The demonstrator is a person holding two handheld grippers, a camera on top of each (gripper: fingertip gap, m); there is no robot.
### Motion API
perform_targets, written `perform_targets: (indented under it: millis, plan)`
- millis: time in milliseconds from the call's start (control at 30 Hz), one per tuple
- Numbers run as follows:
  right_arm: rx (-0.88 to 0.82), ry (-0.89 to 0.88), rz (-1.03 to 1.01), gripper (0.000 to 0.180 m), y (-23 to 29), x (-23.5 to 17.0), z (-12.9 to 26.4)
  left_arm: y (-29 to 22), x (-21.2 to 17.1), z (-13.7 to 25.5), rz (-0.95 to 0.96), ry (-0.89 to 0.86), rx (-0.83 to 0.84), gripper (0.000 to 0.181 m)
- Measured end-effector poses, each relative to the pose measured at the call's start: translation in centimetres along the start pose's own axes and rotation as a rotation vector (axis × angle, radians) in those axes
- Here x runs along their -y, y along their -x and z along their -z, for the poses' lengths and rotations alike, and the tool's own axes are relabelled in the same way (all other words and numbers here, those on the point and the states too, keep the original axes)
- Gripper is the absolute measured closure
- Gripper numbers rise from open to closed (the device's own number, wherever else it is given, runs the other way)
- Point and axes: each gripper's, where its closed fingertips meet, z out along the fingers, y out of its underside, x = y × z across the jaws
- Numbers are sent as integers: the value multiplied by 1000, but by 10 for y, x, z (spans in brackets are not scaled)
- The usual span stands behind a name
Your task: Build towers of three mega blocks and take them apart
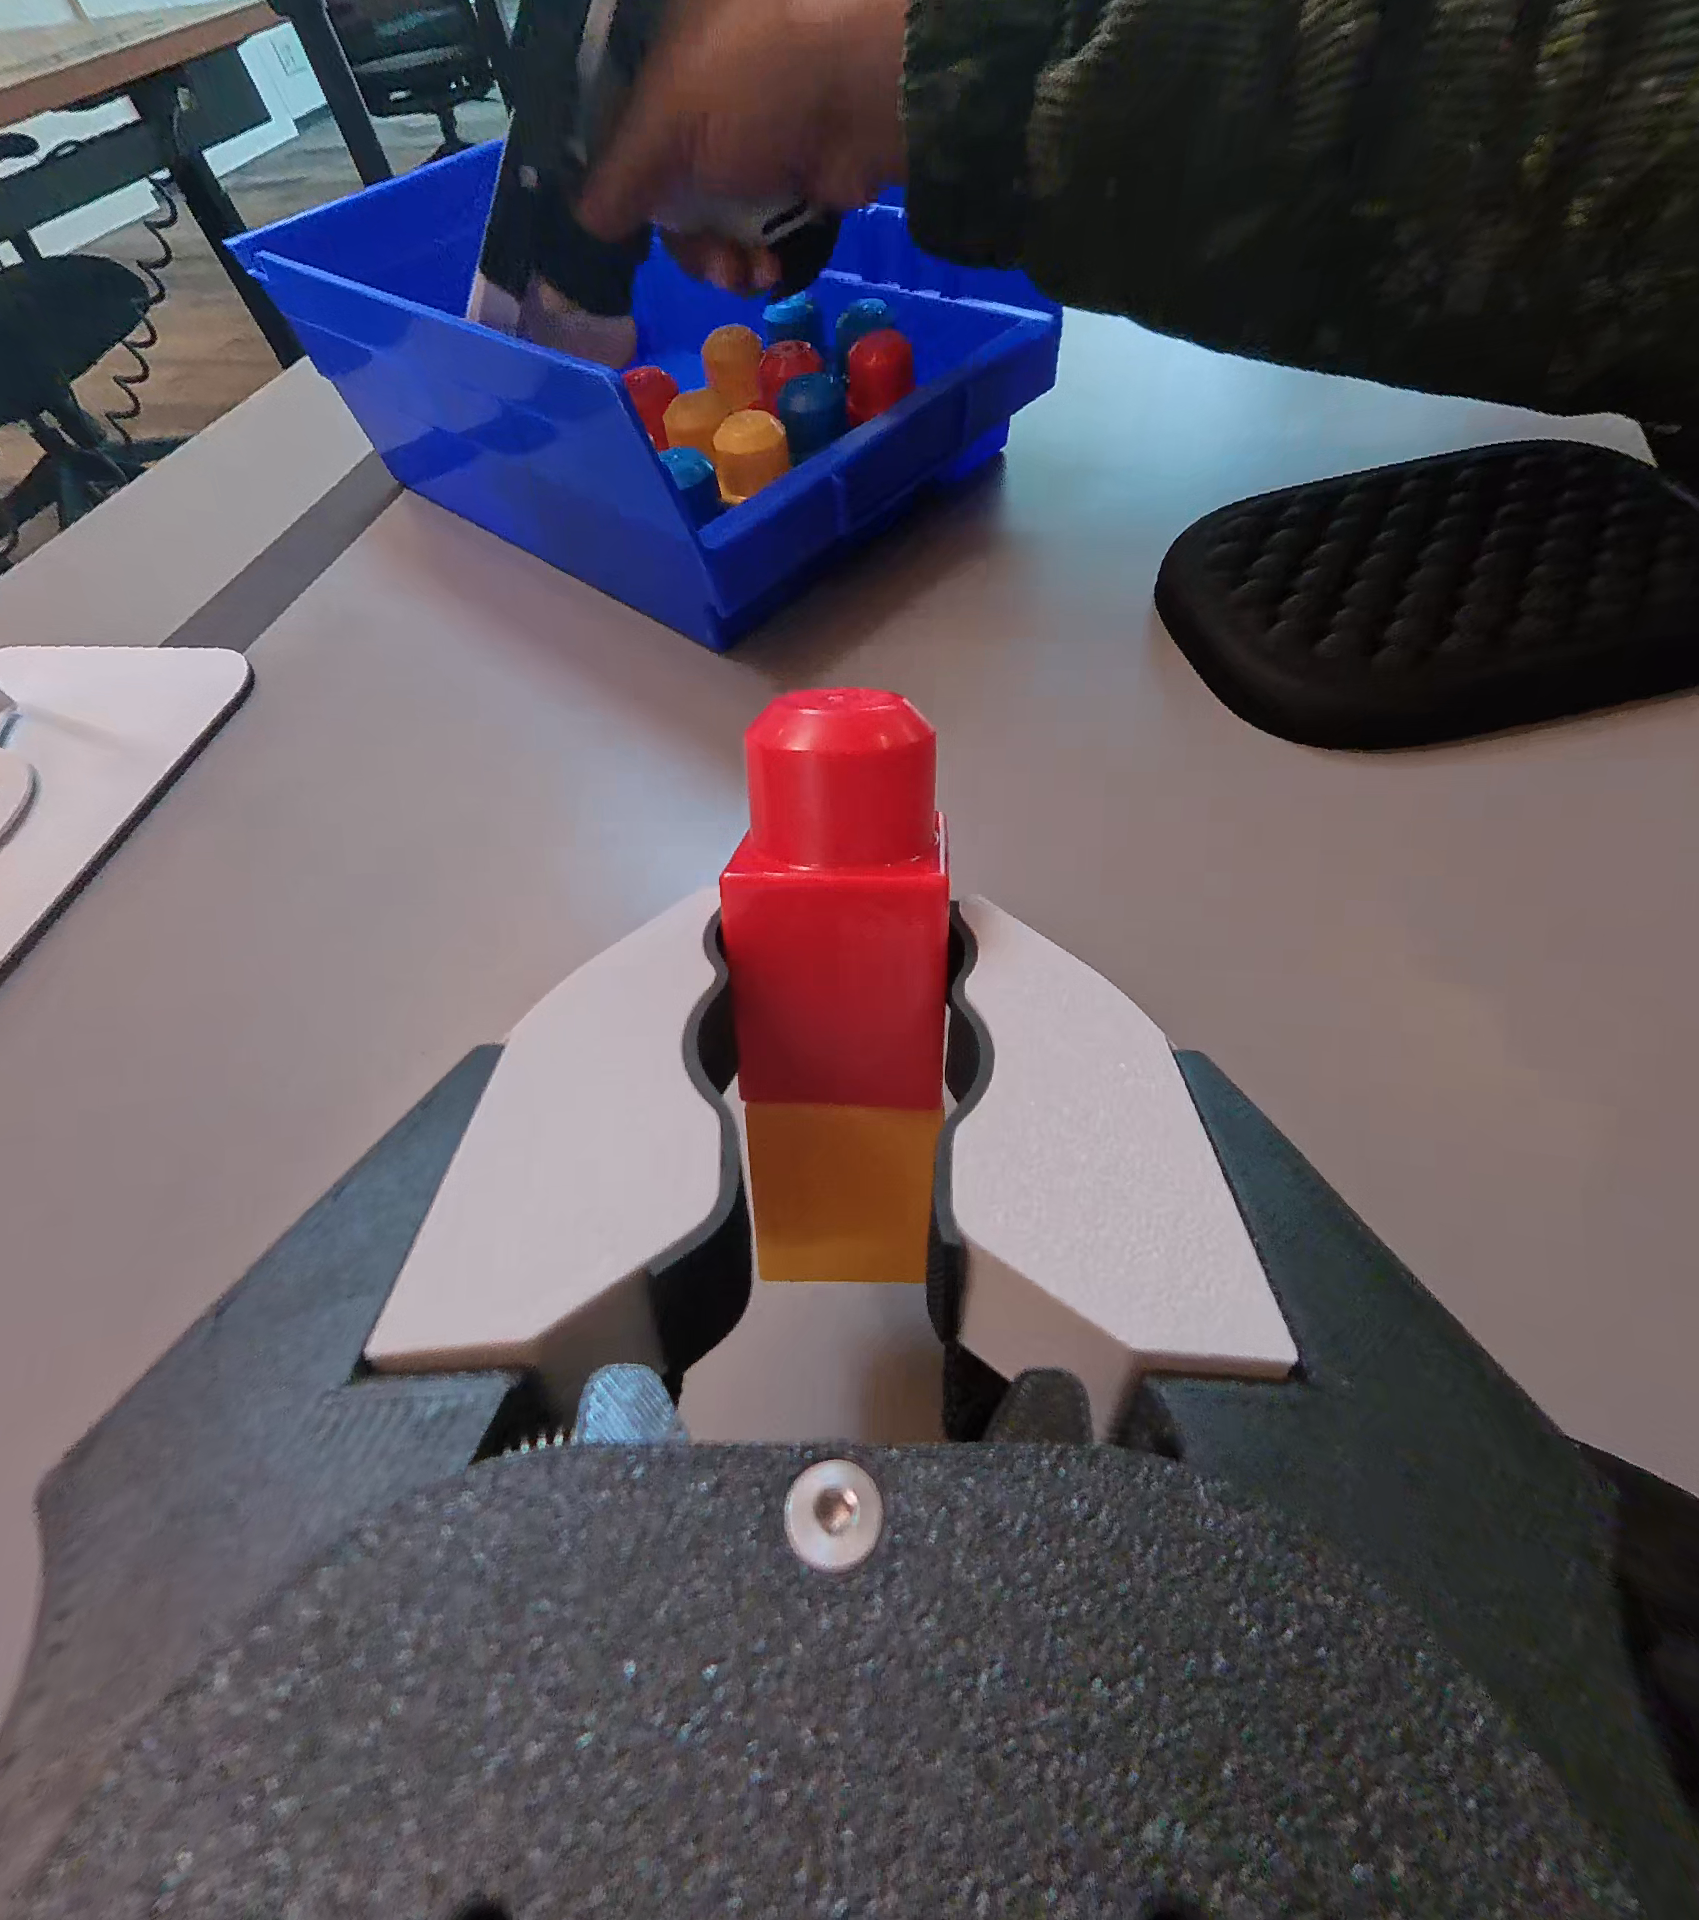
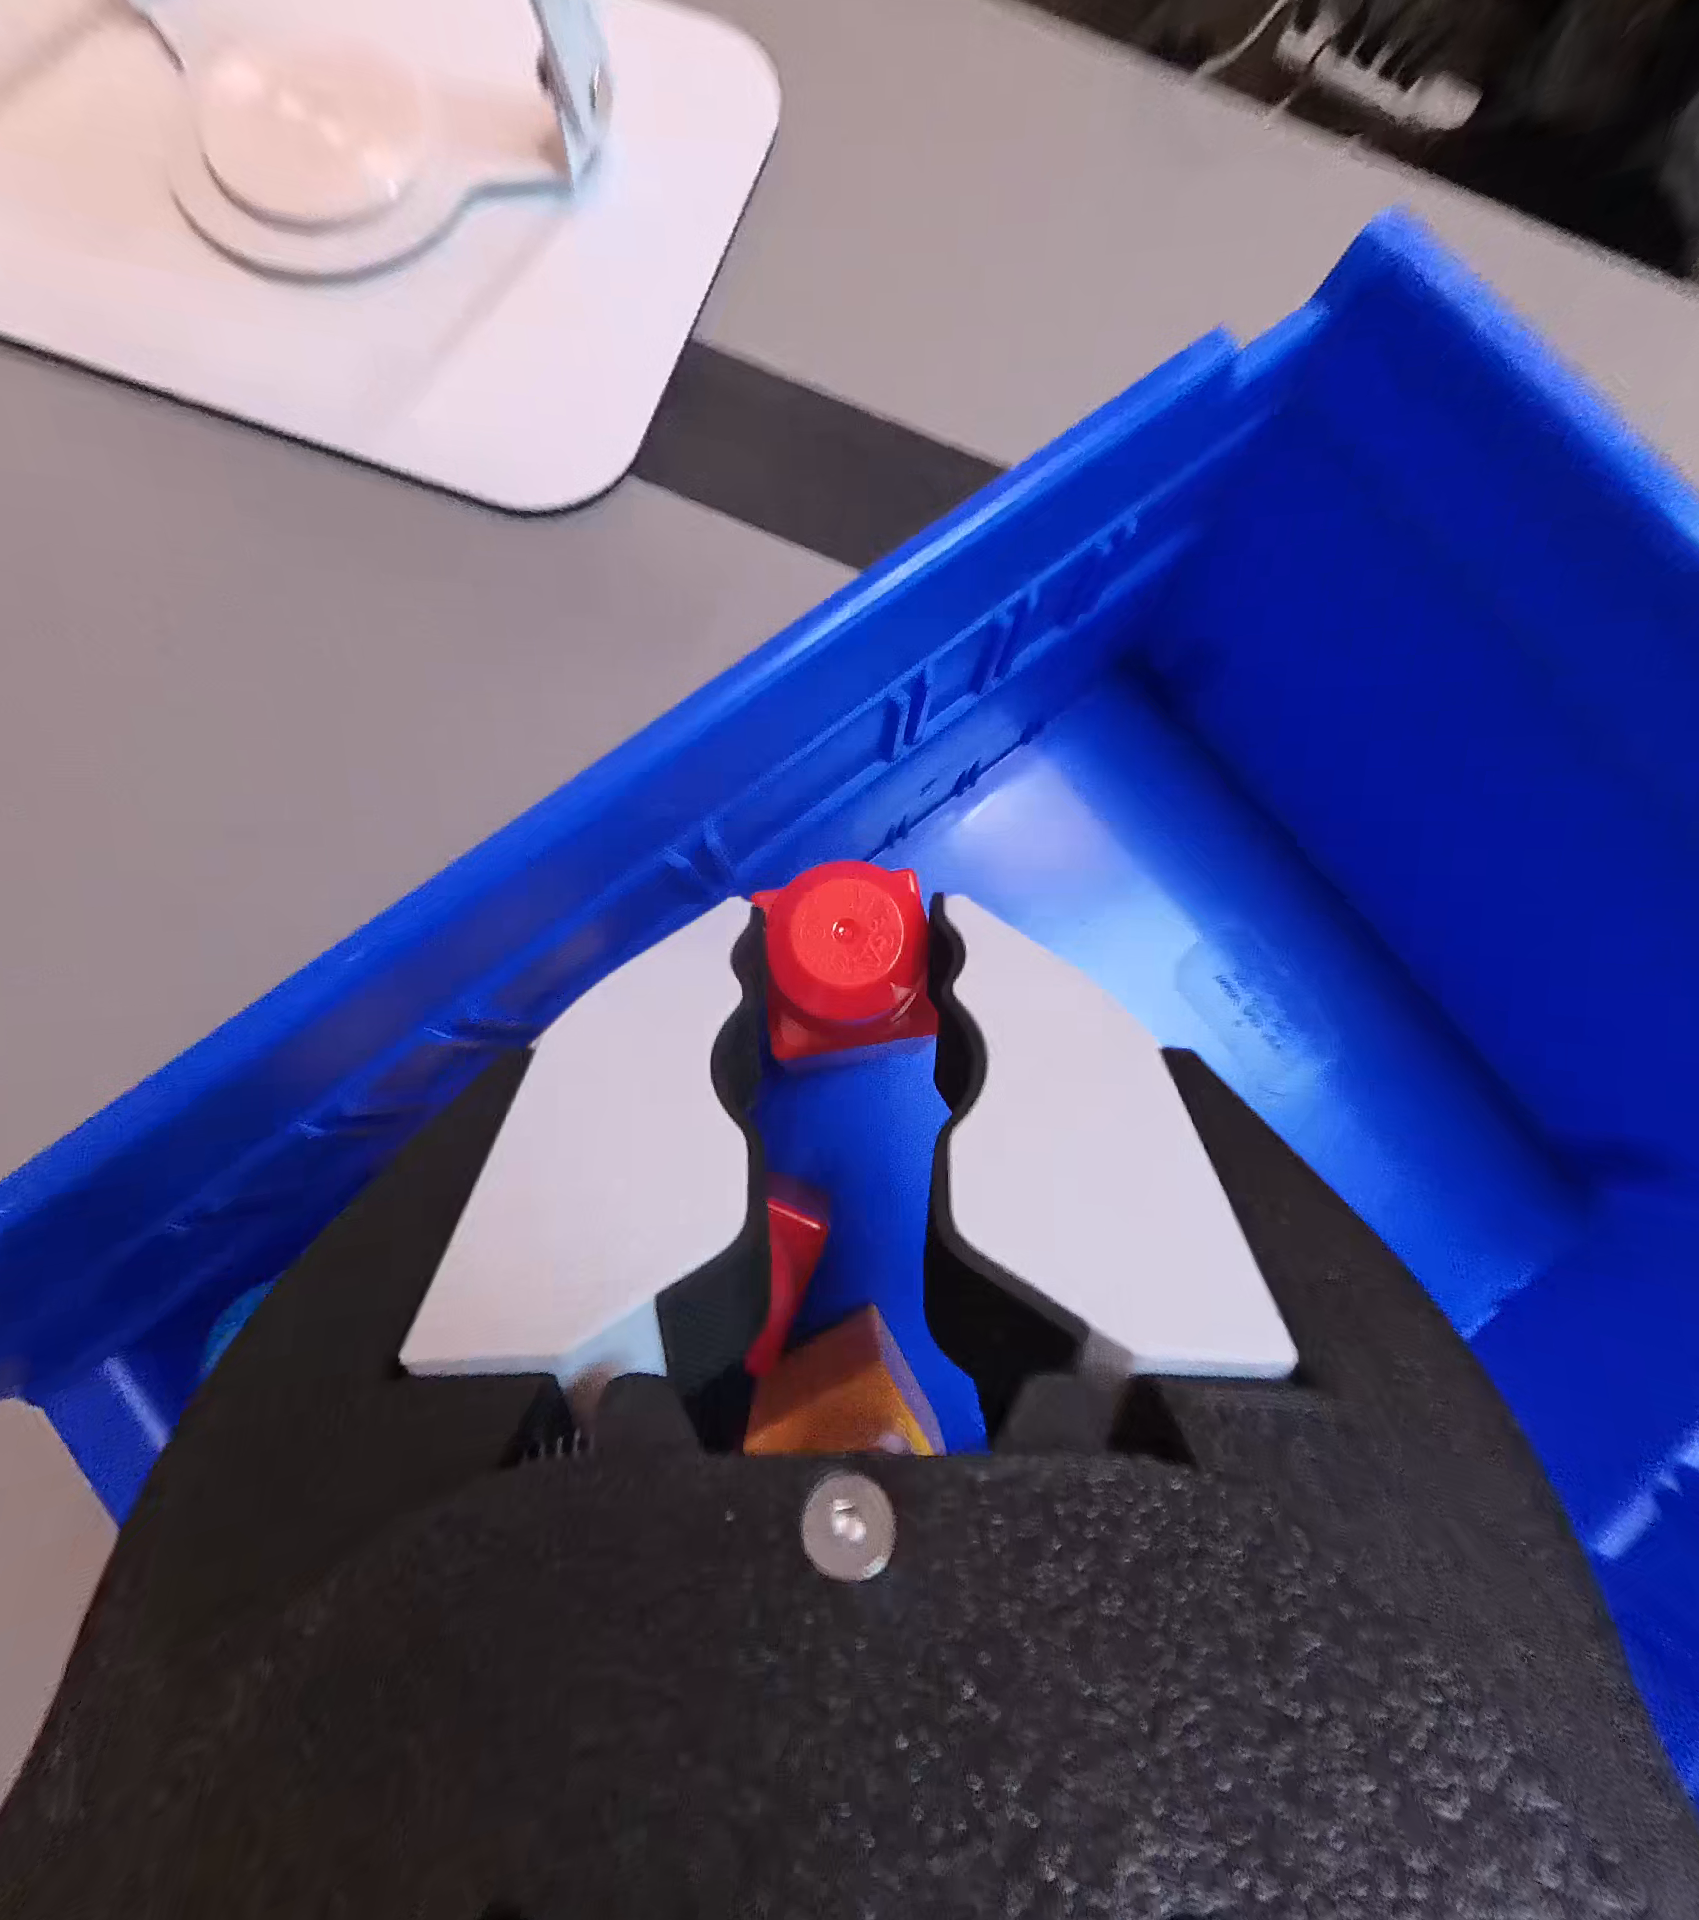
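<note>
Both jaws are closed on blocks; the left gripper (image 1: pixel 837 997) grasps a short stack of two blocks between its white fingers (image 1: pixel 606 1122), and the right gripper (image 2: pixel 843 987) pinches one red block (image 2: pixel 840 966) at its fingertips, down inside the blue bin (image 2: pixel 1396 727).

In the left wrist view the stack stands upright between the fingers, above the grey table (image 1: pixel 409 831); its red top block (image 1: pixel 837 935) sits at the fingertips and its round stud rises past them; the orange bottom block (image 1: pixel 840 1195) lies deeper, nearer the palm; both fingers touch the sides of the stack. The two blocks are glossy plastic, square in body.

In the right wrist view the red block is seen from above, its round stud facing the camera, close to the bin's wall; deeper between the fingers, parts of another red block (image 2: pixel 791 1278) and an orange one (image 2: pixel 845 1392) lie on the bin floor; this view is a little blurred.

From the left wrist view the bin (image 1: pixel 533 436) stands farther back on the table; red, orange and blue blocks (image 1: pixel 772 400) stand in it, studs up; the person's hand (image 1: pixel 741 135) holds the right gripper over it. A black pad (image 1: pixel 1468 592) lies to the right; a white mat (image 1: pixel 76 790) to the left.
</note>
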Motion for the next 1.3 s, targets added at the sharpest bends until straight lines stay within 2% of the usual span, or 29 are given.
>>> perform_targets:
  millis: [200,267,367,467,567,700,833,867,900,967,1067,1133,1167,1200,1300]
  plan:
    - [232,68,-29,149,19,-9,-7,-3,-3,-4,-13,10,-10,144]
    - [244,58,-16,141,18,-8,-6,-4,-3,-5,-14,8,-11,144]
    - [252,-30,-24,135,20,4,9,-5,-1,-5,-13,-5,-11,144]
    - [213,-228,50,134,32,28,43,-5,0,-5,-4,-19,-13,144]
    - [347,-436,248,128,96,38,91,-7,1,-6,-7,-24,-17,144]
    - [693,-470,516,126,217,-6,135,-14,3,-8,-24,-32,-41,144]
    - [824,-419,733,127,301,-55,137,-22,3,-10,-44,-31,-66,144]
    - [834,-410,756,131,314,-61,134,-24,3,-11,-47,-26,-73,144]
    - [831,-405,771,144,323,-65,129,-26,2,-11,-54,-18,-79,145]
    - [815,-387,794,150,330,-68,122,-25,-5,-13,-83,18,-69,144]
    - [834,-432,754,150,326,-63,127,-21,3,-9,-86,-28,-51,142]
    - [855,-477,698,150,317,-56,135,-17,1,-7,-94,-25,-44,130]
    - [873,-506,669,150,312,-52,141,-16,-3,-7,-91,-11,-45,132]
    - [893,-533,642,151,309,-49,147,-16,-7,-8,-93,5,-47,143]
    - [918,-552,611,151,302,-49,154,-19,-3,-8,-78,0,-67,144]
